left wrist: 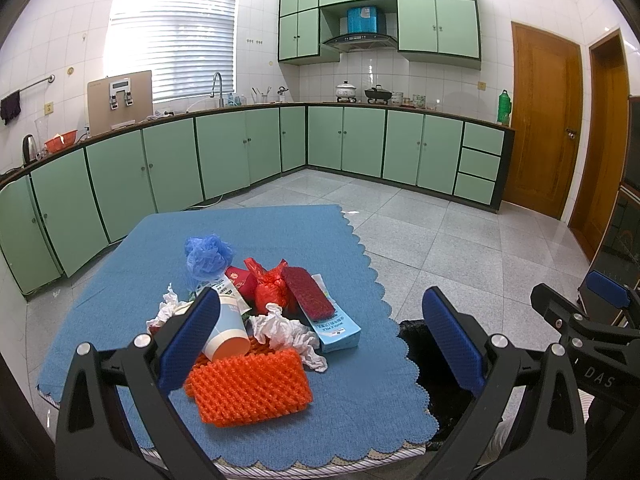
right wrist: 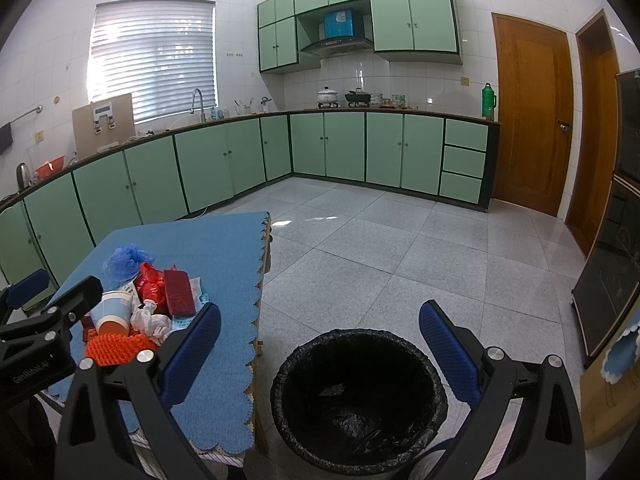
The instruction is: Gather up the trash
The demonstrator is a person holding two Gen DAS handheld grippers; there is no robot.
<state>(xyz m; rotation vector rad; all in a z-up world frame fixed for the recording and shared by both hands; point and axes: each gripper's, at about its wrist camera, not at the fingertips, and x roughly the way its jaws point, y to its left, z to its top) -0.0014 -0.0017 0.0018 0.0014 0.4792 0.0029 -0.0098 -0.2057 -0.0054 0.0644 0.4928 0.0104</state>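
Left wrist view: the left gripper (left wrist: 332,334) hangs over the near end of the counter (left wrist: 256,224), which is covered by a blue scalloped cloth; its jaws are wide apart and hold nothing. The trash sits in 1 heap mid-cloth: an orange foam fruit net (left wrist: 250,388) nearest, a pale-blue paper cup with an orange base (left wrist: 226,330) tipped on its side, crumpled white tissue (left wrist: 290,334), a light-blue carton (left wrist: 336,330), a dark-red scrub pad (left wrist: 308,292), a red plastic bag (left wrist: 270,286) and a blue plastic bag (left wrist: 208,254) at the far side. The left blue pad overlaps the cup in this view; contact cannot be confirmed.

Judgement: no item is lifted yet. The orange net is closest and on top, so it looks like the cleanest first pick: centre the jaws across its short side, close gently since foam compresses, and lift clear before swinging toward the bin.

Right wrist view: the right gripper (right wrist: 320,350) hovers above the black-lined round bin (right wrist: 280,384) on the floor just beside the counter's edge, jaws spread, empty. The bin appears to hold only its liner.

Hidden: items under the heap, the bin's base and the holder of both grippers are out of sight. Carton print is unreadable.
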